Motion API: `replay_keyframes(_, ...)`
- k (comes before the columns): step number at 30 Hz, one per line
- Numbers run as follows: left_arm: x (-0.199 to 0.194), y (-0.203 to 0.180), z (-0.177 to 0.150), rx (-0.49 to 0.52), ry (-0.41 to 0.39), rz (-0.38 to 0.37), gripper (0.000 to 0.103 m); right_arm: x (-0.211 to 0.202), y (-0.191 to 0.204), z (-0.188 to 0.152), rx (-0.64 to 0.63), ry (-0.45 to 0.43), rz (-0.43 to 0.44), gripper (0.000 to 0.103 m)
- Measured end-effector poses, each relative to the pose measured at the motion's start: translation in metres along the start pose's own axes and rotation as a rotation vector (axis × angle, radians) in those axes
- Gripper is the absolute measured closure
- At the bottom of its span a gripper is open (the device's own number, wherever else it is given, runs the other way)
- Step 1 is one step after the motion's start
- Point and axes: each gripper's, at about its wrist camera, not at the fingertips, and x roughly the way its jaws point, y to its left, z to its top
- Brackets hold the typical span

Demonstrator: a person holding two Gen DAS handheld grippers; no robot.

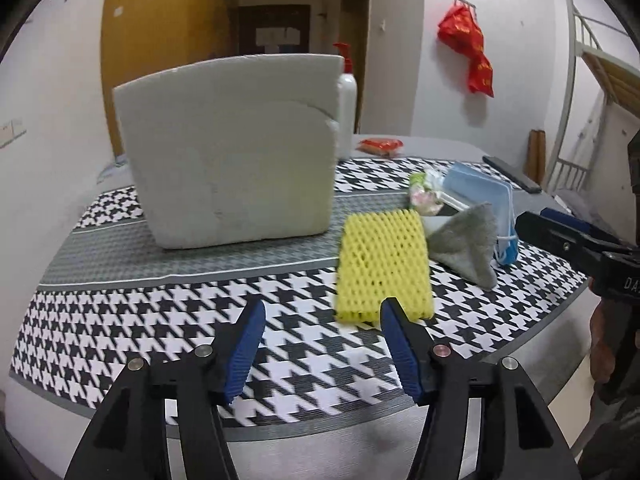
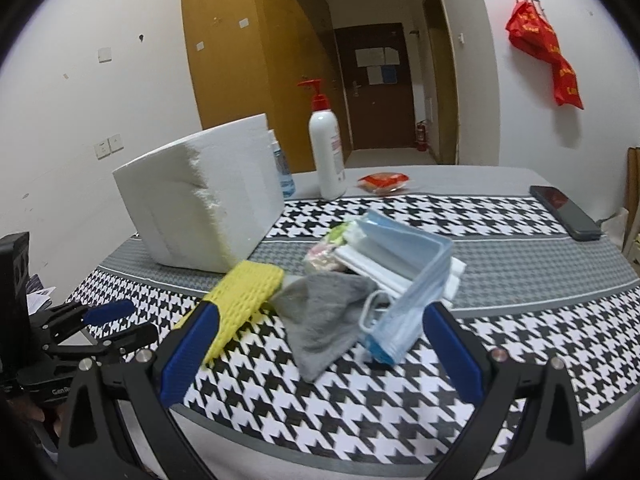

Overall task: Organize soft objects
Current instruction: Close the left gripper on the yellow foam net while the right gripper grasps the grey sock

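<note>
A yellow foam net sleeve lies on the houndstooth mat, just beyond my open, empty left gripper. Right of it lie a grey cloth and a blue face mask. In the right wrist view the yellow sleeve, grey cloth and blue mask lie close in front of my open, empty right gripper. A white foam box stands behind the items; it also shows in the right wrist view.
A white pump bottle, a small clear bottle and a red packet stand at the back. A black phone lies at the far right. A wrapped colourful packet sits under the mask. The table's front edge is near.
</note>
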Motion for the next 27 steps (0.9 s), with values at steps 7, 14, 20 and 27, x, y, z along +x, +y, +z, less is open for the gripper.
replay_keyframes(7, -0.005, 0.014, -0.003, -0.039, -0.003, -0.016, 0.037, 0.018, 0.014, 0.000, -0.035, 0.049, 0.025, 0.018)
replay_keyframes(14, 0.000, 0.012, 0.001, -0.039, 0.001, -0.036, 0.037, 0.040, 0.016, -0.006, -0.049, 0.139, -0.002, 0.039)
replay_keyframes(20, 0.009, -0.001, 0.014, -0.014, 0.003, -0.060, 0.035, 0.057, 0.008, -0.007, -0.043, 0.216, -0.048, 0.048)
replay_keyframes(27, 0.029, -0.024, 0.027, 0.050, 0.058, -0.124, 0.031, 0.056, -0.005, -0.008, -0.016, 0.232, -0.057, 0.079)
